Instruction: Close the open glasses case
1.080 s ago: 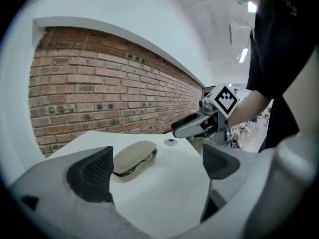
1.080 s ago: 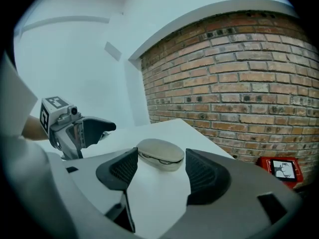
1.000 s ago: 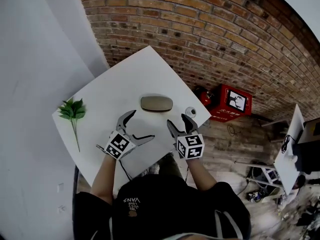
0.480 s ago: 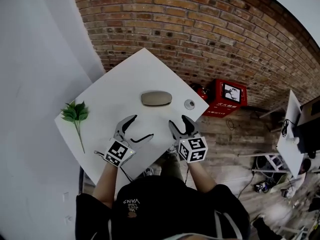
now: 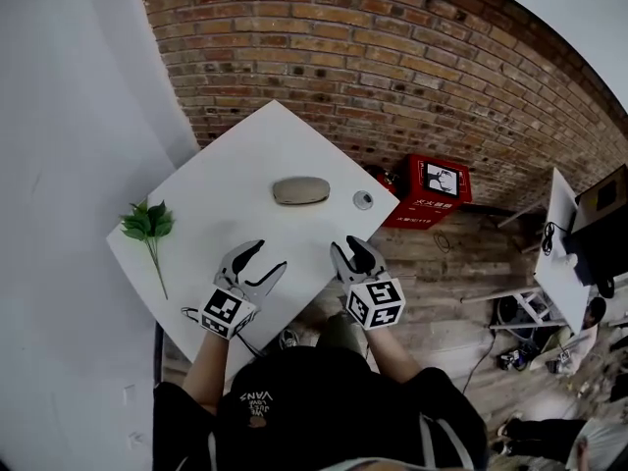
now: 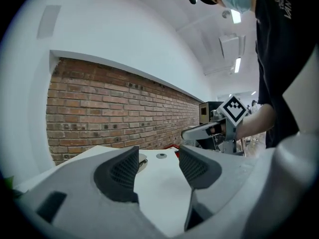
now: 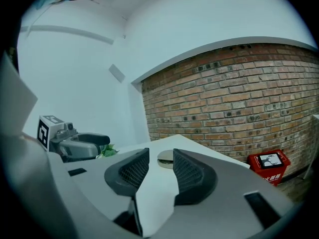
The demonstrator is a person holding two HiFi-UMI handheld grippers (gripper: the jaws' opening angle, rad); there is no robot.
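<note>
Glasses case point(image 5: 301, 190) lying flat, lid down, on the far half of the white bench point(image 5: 221, 180). Left hand-held gripper point(image 5: 267, 255) and right hand-held gripper point(image 5: 350, 246) at the near edge, well apart from it, both released and empty, jaws closing on nothing.

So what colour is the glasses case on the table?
The glasses case is tan, clearest in the head view.

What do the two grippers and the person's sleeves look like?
The left claw and right claw: grey curved shells with dark cross-hatched pads, each carrying a white cube of black square markers. Black short-sleeved T-shirt. Both claws are closing with nothing between them.
</note>
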